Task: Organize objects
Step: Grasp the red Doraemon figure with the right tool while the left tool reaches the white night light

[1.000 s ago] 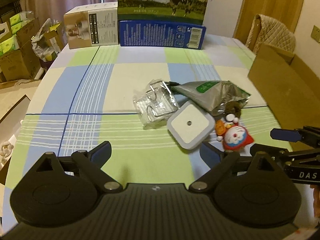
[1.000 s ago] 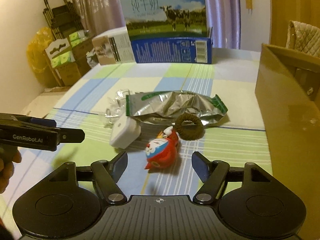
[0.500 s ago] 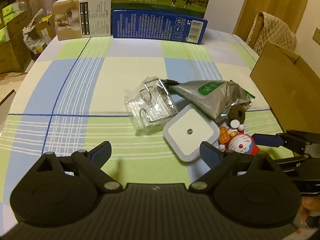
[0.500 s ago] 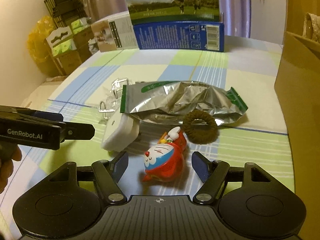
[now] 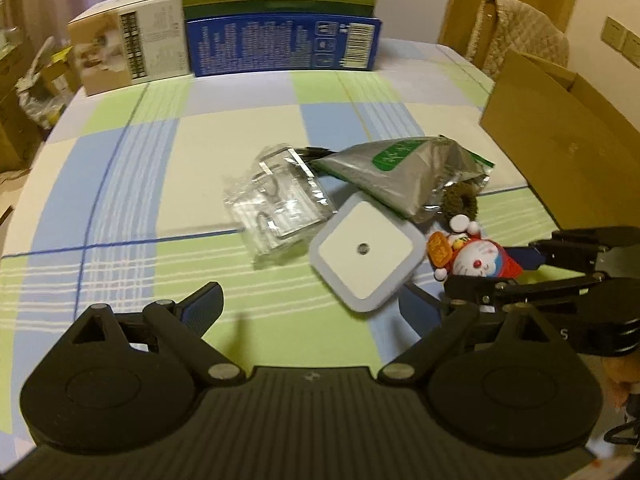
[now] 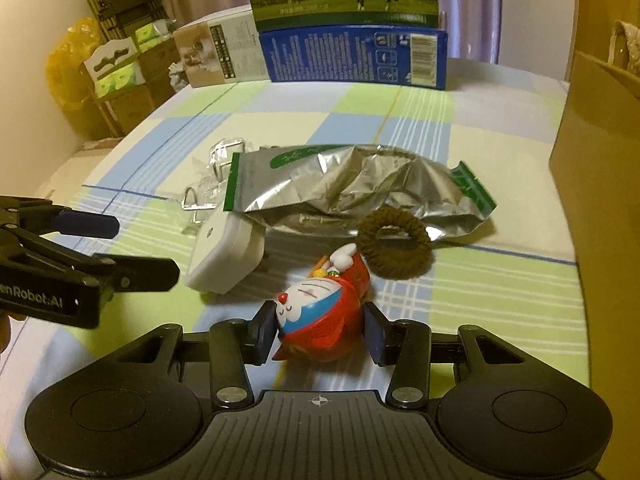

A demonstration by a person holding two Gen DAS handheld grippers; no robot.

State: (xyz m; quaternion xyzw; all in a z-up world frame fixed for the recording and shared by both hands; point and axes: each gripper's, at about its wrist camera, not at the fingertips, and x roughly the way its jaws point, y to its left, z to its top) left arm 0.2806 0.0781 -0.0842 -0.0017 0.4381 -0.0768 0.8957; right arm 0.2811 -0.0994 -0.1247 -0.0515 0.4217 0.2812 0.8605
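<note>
The red and blue cat figurine (image 6: 320, 316) lies on its side on the checked tablecloth (image 6: 500, 292), and my right gripper (image 6: 320, 330) has both blue pads against its flanks, one on each side, closed in on it. Seen from my left wrist, the same figurine (image 5: 476, 258) sits between those two dark fingers at the near right of the cluster.

Just beyond the figurine's raised white paw is a brown hair tie (image 6: 394, 242), touching it or nearly so, and resting against the crumpled silver foil pouch (image 6: 360, 192) with green edges. To the left of the figurine, close beside it, stands a white square plug-in light (image 6: 226, 250), its far corner tucked under the pouch. Further left and back is a clear plastic packet (image 5: 278, 202) holding metal hooks.

My left gripper (image 5: 316, 304) hangs above the cloth nearer than the light, its fingers spread wide and holding nothing.

A brown cardboard box (image 6: 600, 184) rises along the right side. At the far edge of the table stand a blue milk carton box (image 6: 354, 56) and a smaller beige box (image 6: 218, 56).
</note>
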